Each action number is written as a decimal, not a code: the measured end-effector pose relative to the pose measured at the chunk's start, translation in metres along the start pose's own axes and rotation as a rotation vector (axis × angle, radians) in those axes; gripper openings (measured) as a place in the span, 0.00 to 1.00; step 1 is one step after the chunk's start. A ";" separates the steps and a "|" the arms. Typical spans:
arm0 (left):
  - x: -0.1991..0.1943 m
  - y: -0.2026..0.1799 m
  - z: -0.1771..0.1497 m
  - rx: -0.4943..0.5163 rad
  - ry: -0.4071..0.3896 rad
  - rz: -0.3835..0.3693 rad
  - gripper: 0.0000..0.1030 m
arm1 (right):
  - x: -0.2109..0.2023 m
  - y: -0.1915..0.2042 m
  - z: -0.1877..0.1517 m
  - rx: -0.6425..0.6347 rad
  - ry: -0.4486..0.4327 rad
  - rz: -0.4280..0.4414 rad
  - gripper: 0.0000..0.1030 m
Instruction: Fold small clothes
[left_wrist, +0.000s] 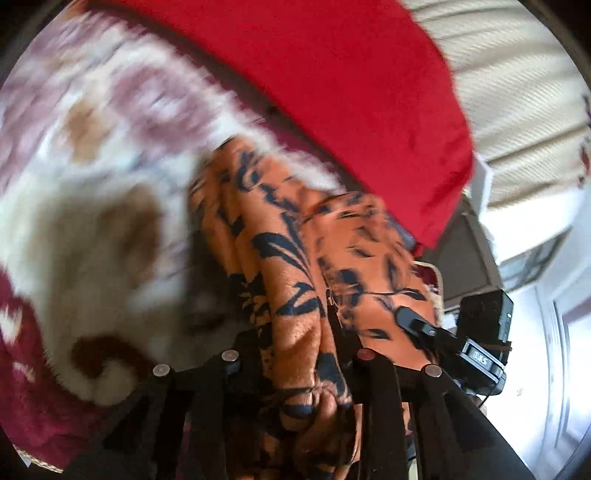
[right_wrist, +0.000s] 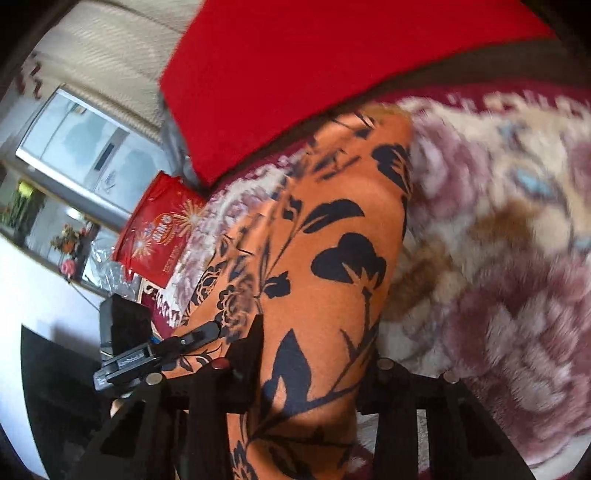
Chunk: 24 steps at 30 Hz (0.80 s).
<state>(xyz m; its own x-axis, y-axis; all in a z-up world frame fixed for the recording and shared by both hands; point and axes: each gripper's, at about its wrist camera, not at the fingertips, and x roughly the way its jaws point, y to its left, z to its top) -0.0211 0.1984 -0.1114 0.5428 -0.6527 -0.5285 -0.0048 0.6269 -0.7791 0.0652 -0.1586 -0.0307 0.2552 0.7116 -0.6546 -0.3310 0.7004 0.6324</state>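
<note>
I have the orange floral garment (right_wrist: 332, 258) pinched in both the left hand-held gripper (left_wrist: 295, 369) and the right hand-held gripper (right_wrist: 306, 369), lifted over the patterned blanket (right_wrist: 498, 240). The bunched cloth in my left grip could slip and spoil the fold.

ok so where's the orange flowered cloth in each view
Left wrist: orange cloth runs from centre down to the bottom, bunched between the left tool's fingers.
Right wrist: it fills the centre, running down between the right tool's fingers.
Shared landmark: the red cushion, along the top in both.
</note>
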 end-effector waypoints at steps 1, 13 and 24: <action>0.000 -0.012 0.003 0.029 -0.007 -0.002 0.27 | -0.006 0.004 0.003 -0.014 -0.015 -0.001 0.38; 0.074 -0.122 0.030 0.199 -0.038 -0.119 0.27 | -0.129 -0.034 0.063 -0.058 -0.240 -0.042 0.38; 0.142 -0.066 0.024 0.049 0.073 0.046 0.56 | -0.120 -0.169 0.044 0.240 -0.226 -0.218 0.49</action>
<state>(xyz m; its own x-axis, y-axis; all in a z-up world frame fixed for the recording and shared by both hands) 0.0764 0.0744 -0.1270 0.4806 -0.6509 -0.5876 0.0139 0.6757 -0.7371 0.1305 -0.3598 -0.0405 0.4986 0.5205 -0.6932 -0.0320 0.8101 0.5854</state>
